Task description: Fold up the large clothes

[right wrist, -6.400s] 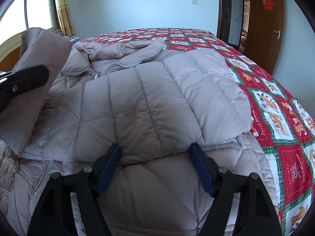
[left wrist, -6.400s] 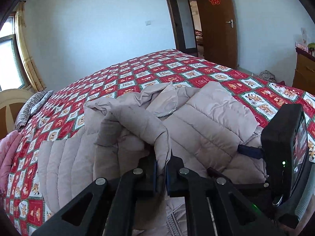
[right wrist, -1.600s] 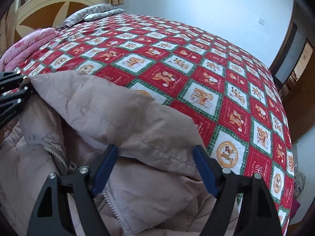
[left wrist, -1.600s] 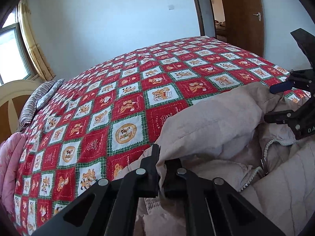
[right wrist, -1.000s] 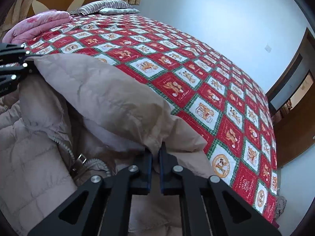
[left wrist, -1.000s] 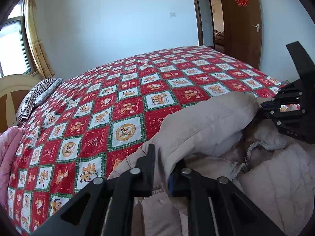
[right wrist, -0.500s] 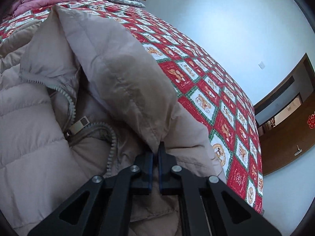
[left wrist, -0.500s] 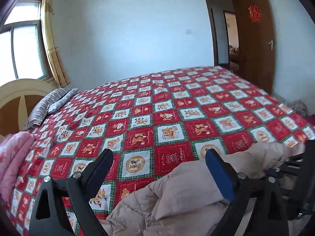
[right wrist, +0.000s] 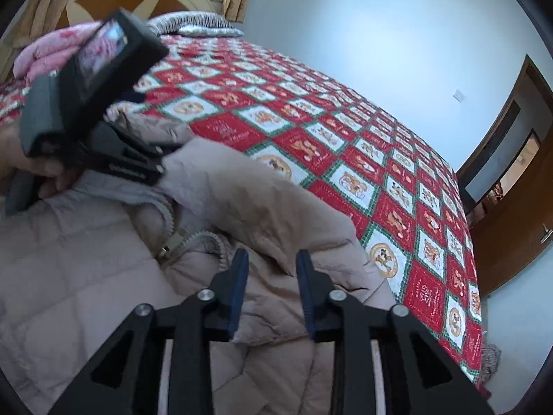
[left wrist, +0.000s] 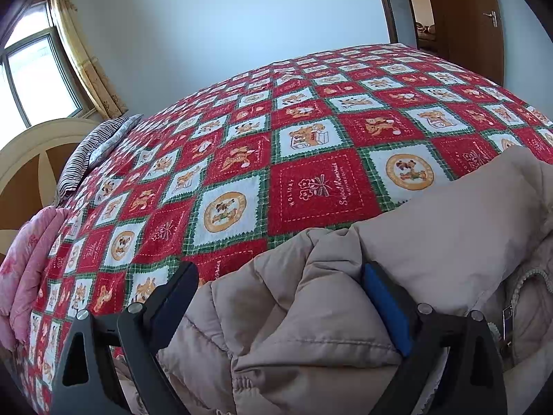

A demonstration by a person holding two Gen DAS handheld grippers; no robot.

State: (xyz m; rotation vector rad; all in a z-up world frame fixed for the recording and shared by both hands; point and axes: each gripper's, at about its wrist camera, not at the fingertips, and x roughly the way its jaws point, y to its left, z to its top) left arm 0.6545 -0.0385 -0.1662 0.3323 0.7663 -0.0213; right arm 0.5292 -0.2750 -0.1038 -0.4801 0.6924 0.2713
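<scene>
Jaws of the left gripper stand spread wide, astride a fold of the beige padded jacket without pressing it. Right gripper jaws are opening, jacket fabric loose between them. Jacket lies bunched on the red patterned bedspread.

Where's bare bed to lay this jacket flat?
Free: the red patchwork bedspread between the beige puffer jacket and far wall, across to the wooden door. Crowded: headboard end, with pink folded quilt and striped pillow.
</scene>
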